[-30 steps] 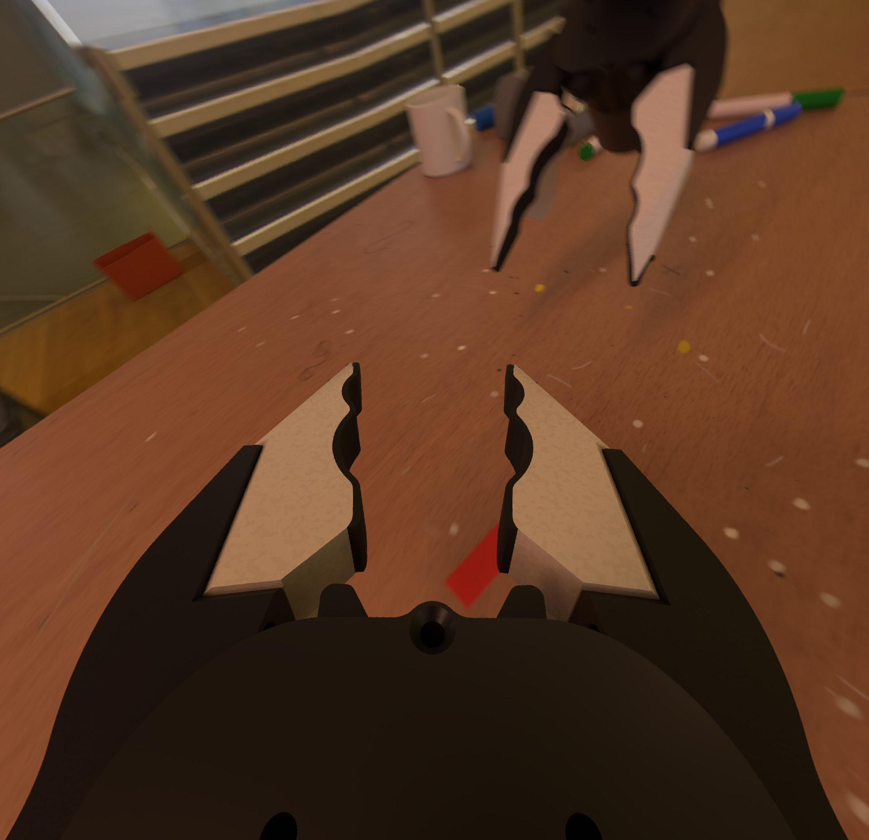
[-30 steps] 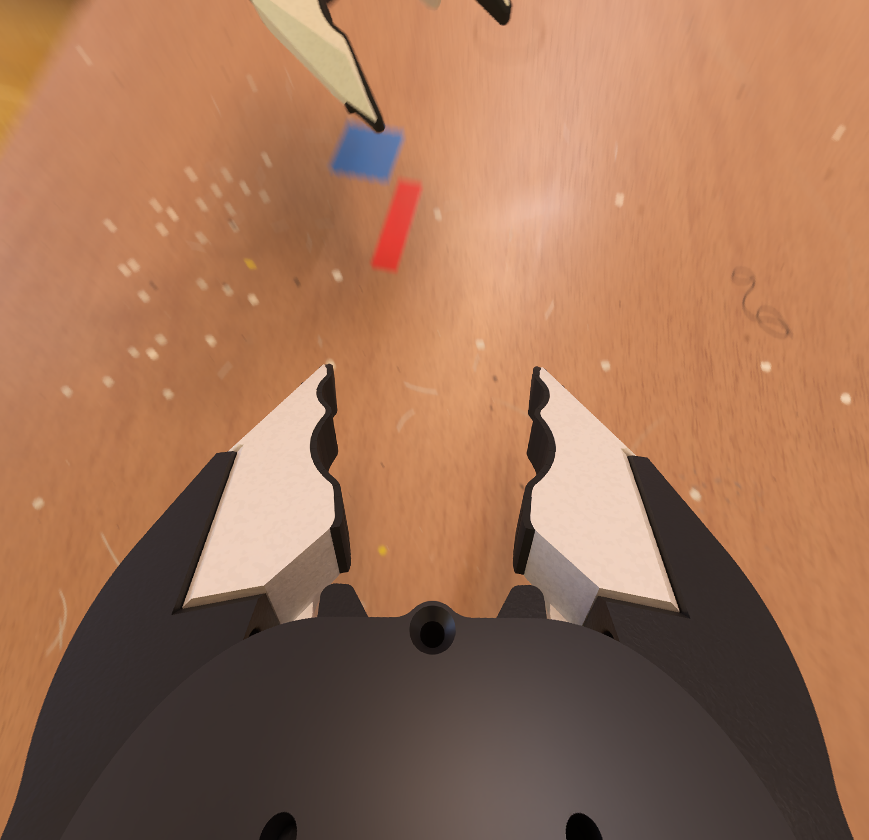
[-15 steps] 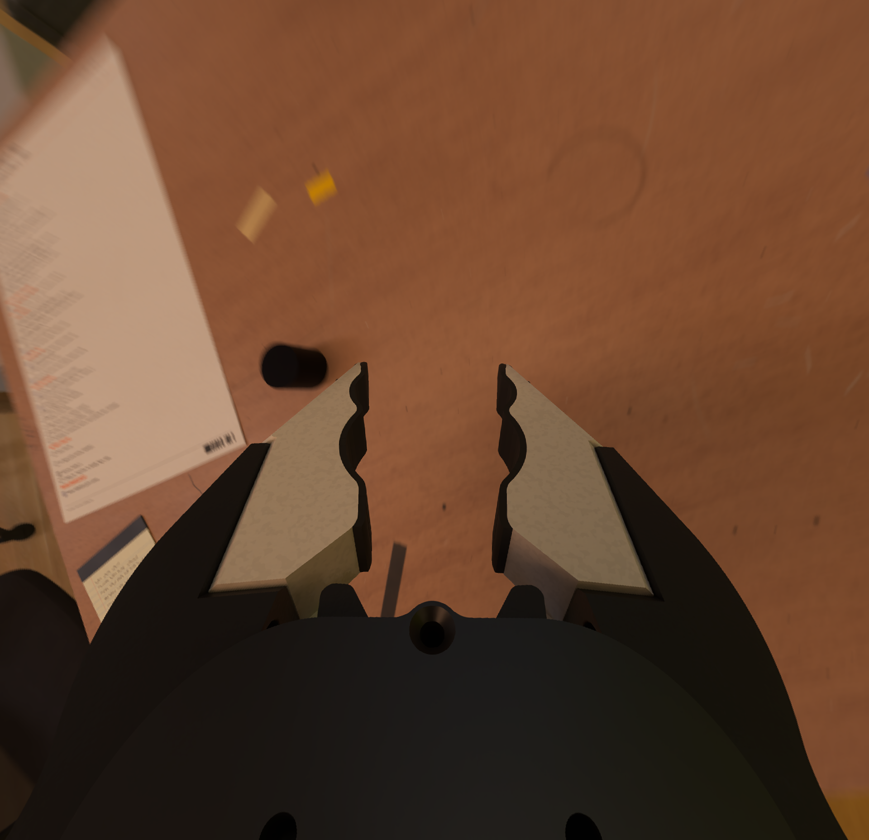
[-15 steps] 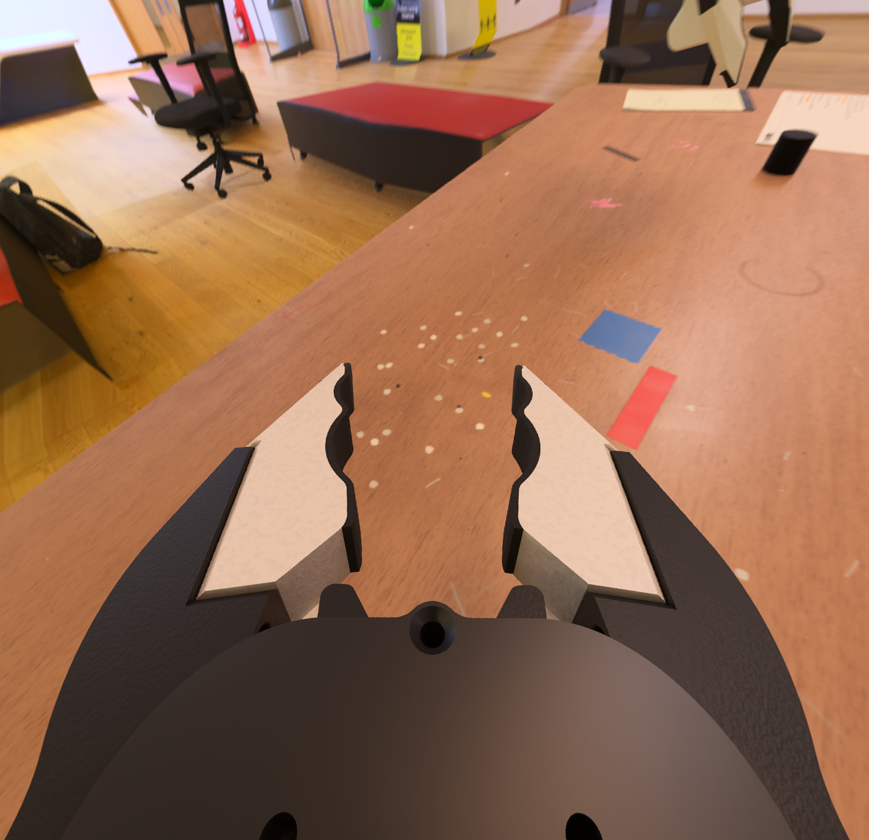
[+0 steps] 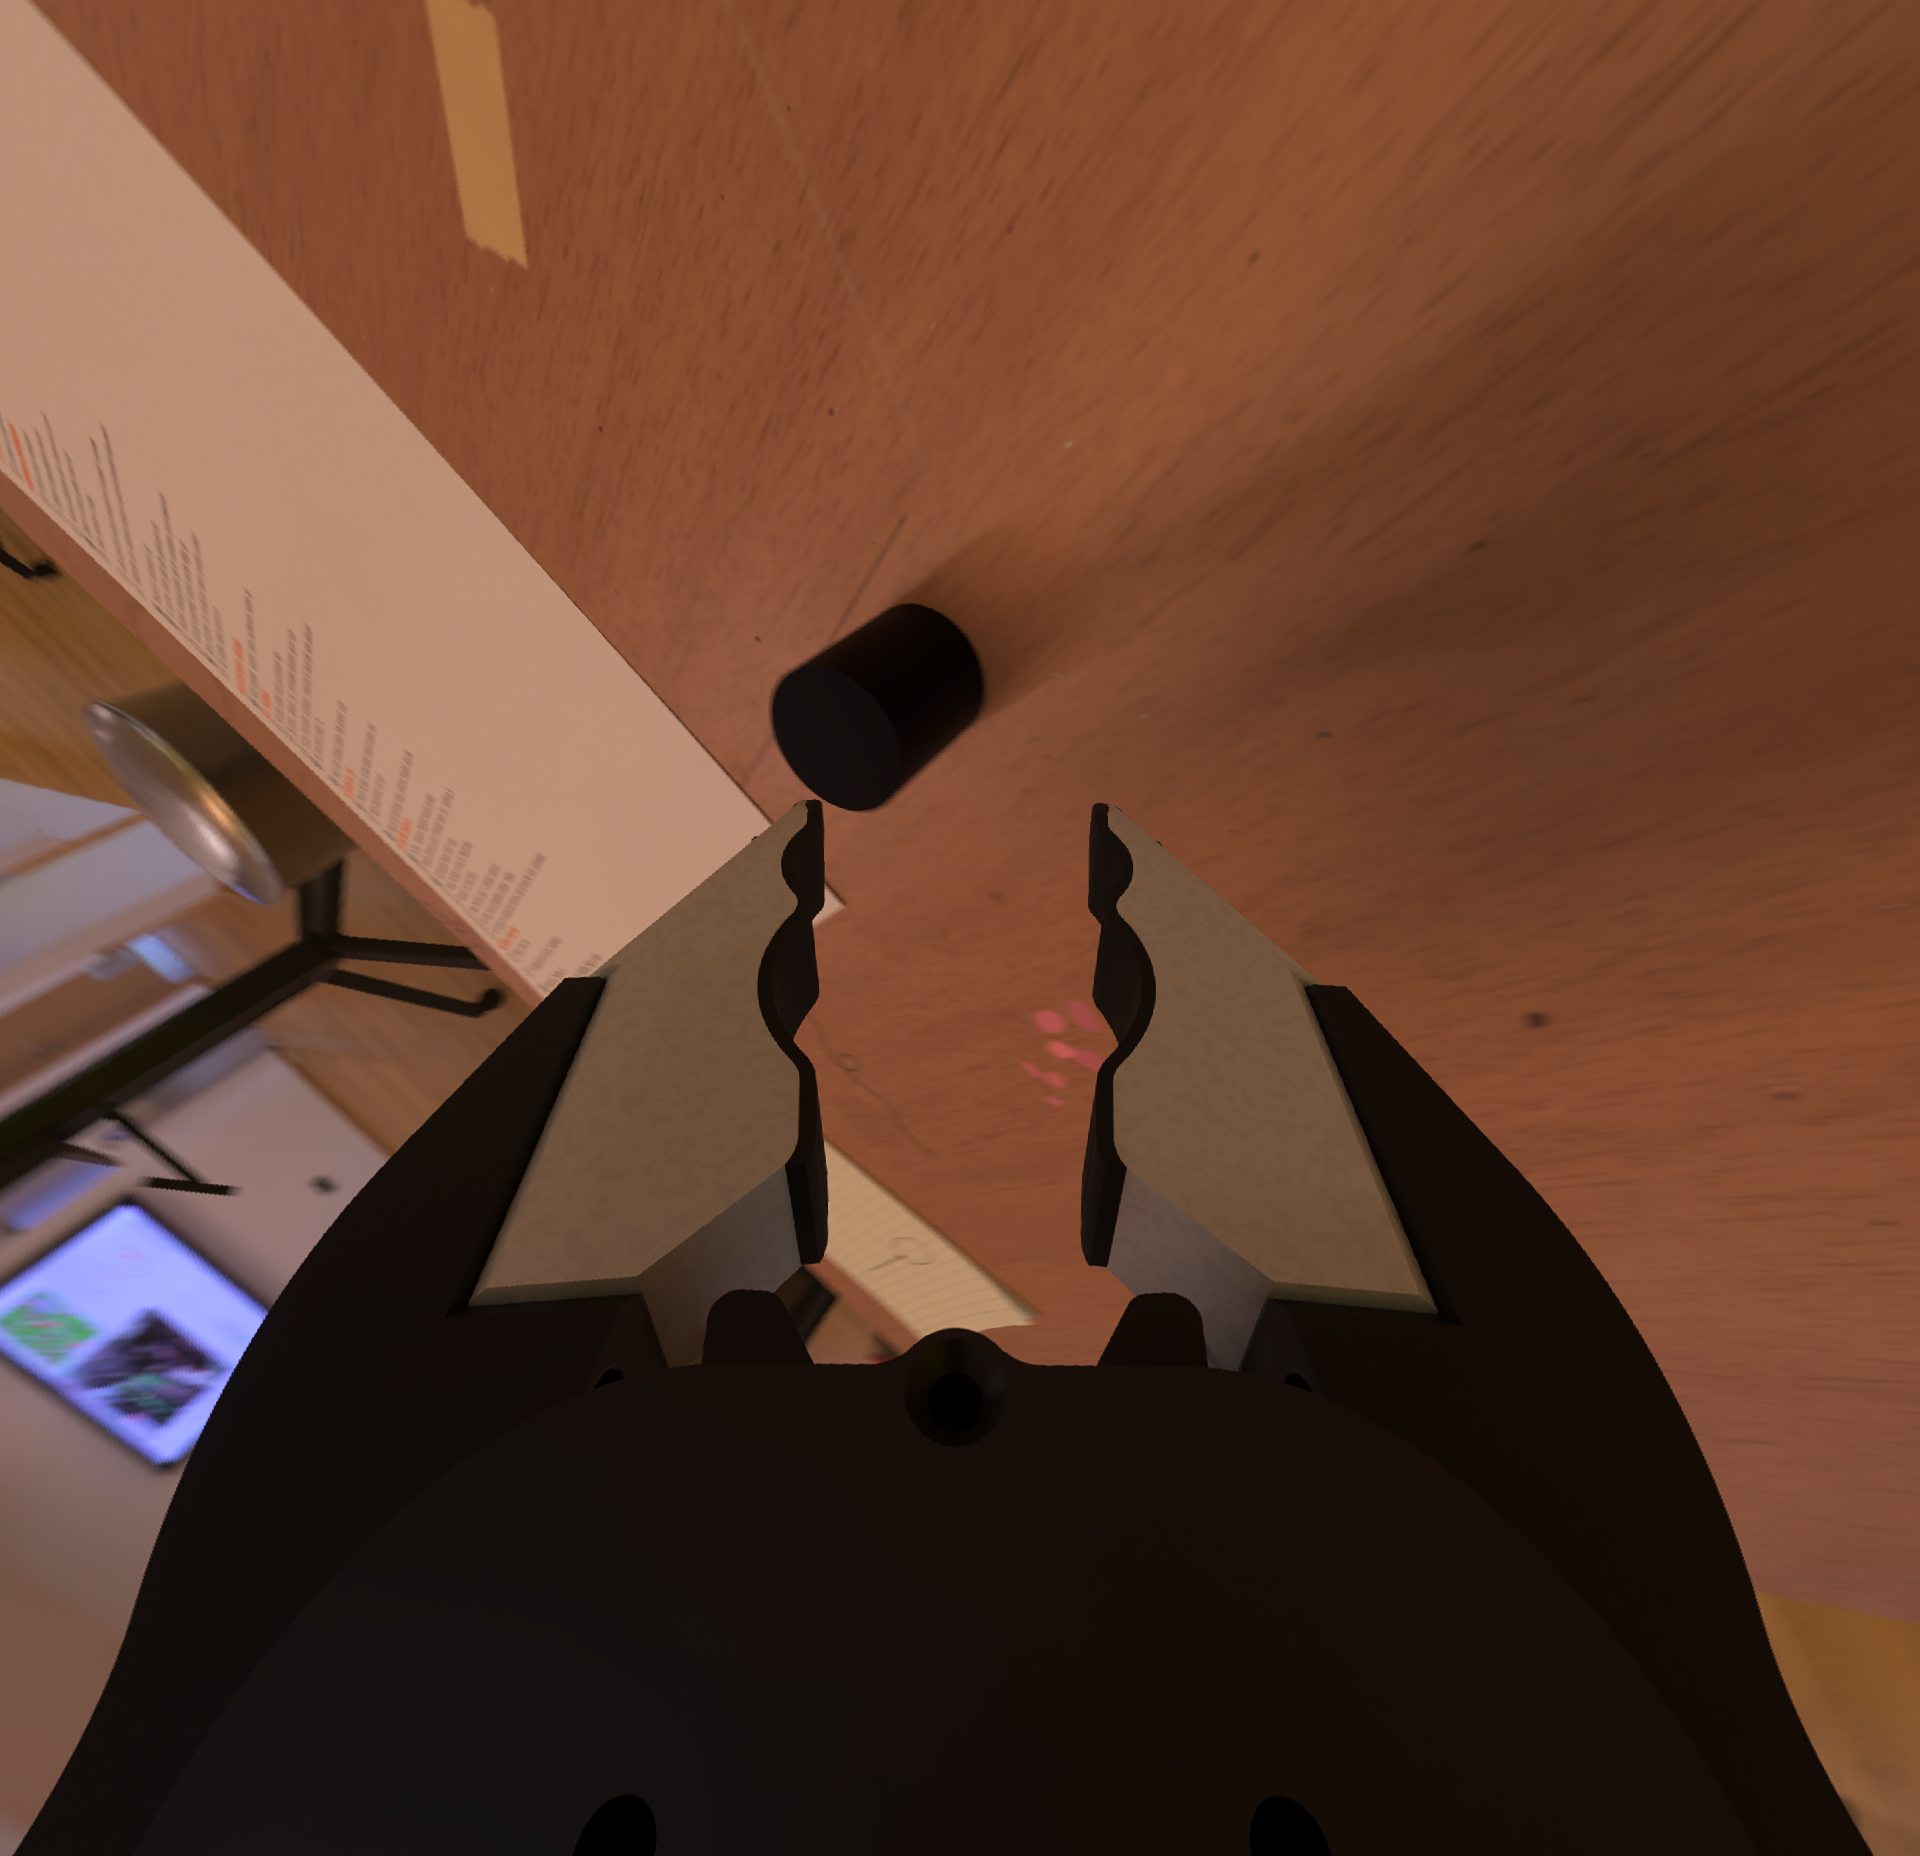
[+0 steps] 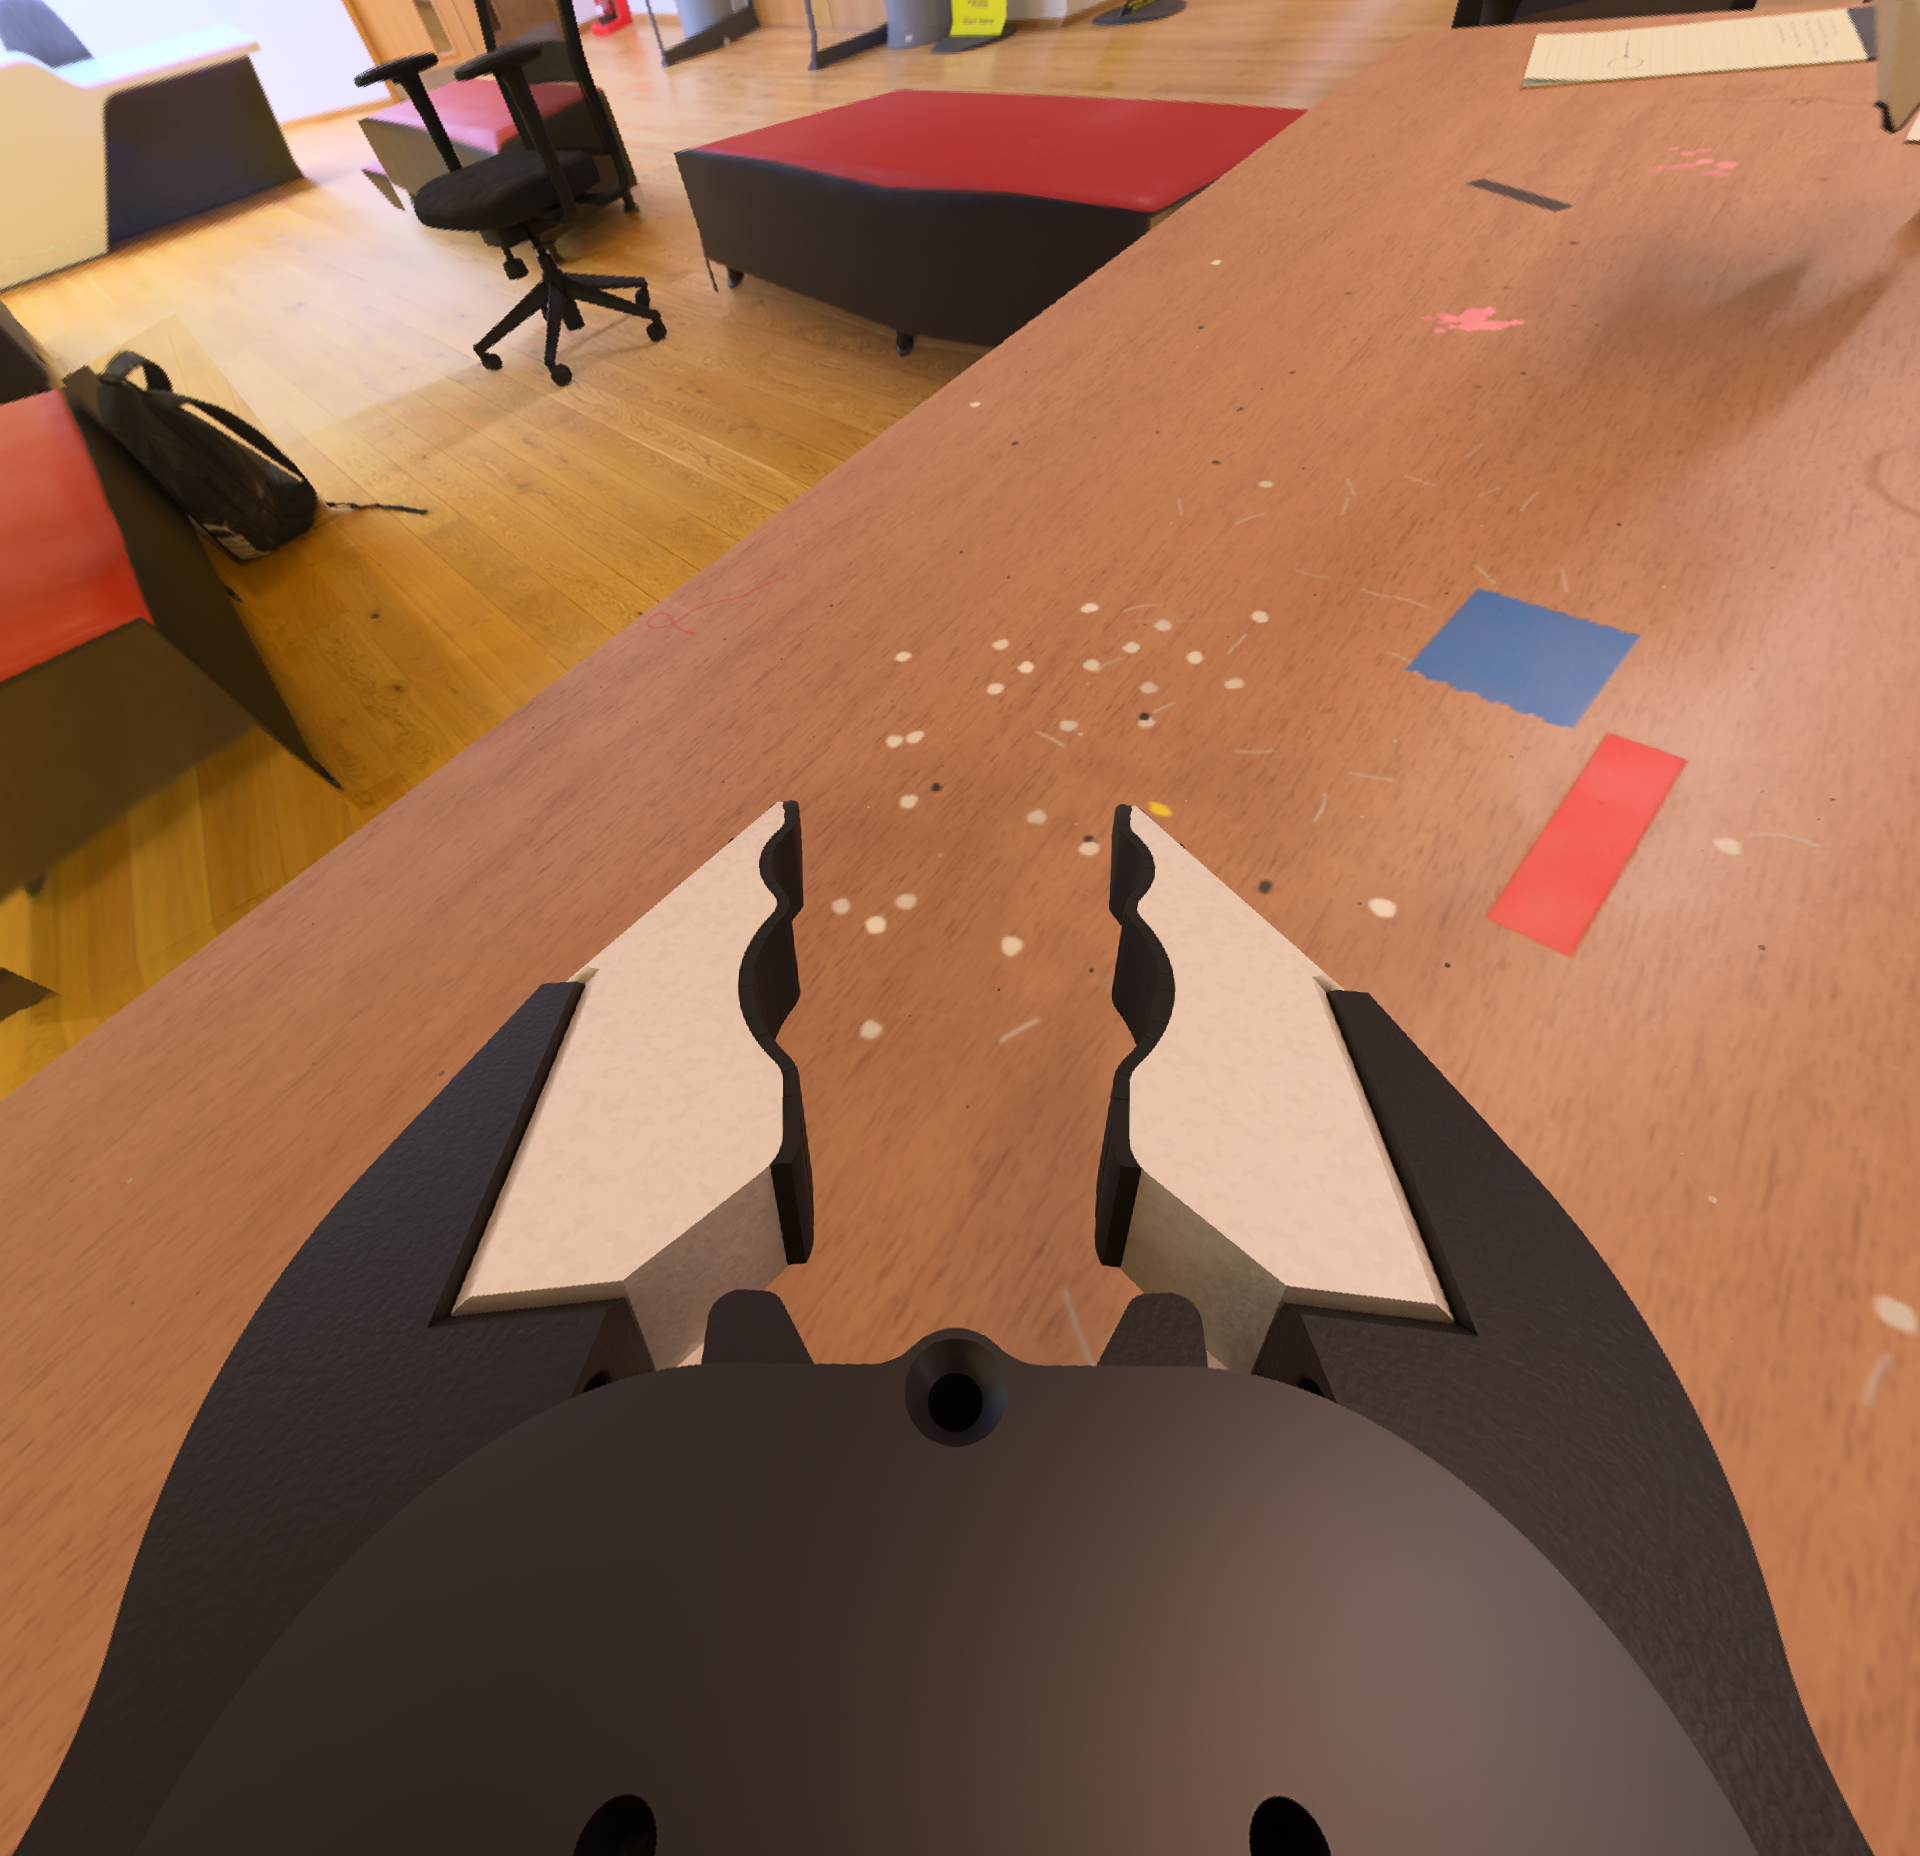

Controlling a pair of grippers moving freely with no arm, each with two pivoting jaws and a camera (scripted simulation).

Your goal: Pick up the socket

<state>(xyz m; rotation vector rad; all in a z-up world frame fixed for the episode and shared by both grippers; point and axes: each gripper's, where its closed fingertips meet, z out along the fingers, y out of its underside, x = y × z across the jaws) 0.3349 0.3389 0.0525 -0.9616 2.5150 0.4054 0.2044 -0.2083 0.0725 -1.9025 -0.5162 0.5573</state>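
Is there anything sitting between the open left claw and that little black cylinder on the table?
Nothing: in the left wrist view only bare table separates the left gripper from the socket.

Your left tongs (image 5: 956,819) and right tongs (image 6: 956,819): rounded black bodies, beige fingers, scalloped black pads, one centre screw hole.

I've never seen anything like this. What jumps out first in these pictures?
In the left wrist view, a small black socket stands on the brown table, just ahead of the open left gripper and beside a long printed sheet. In the right wrist view, the open right gripper holds nothing; a blue patch and a red strip mark the tabletop, with a red-topped bench beyond.
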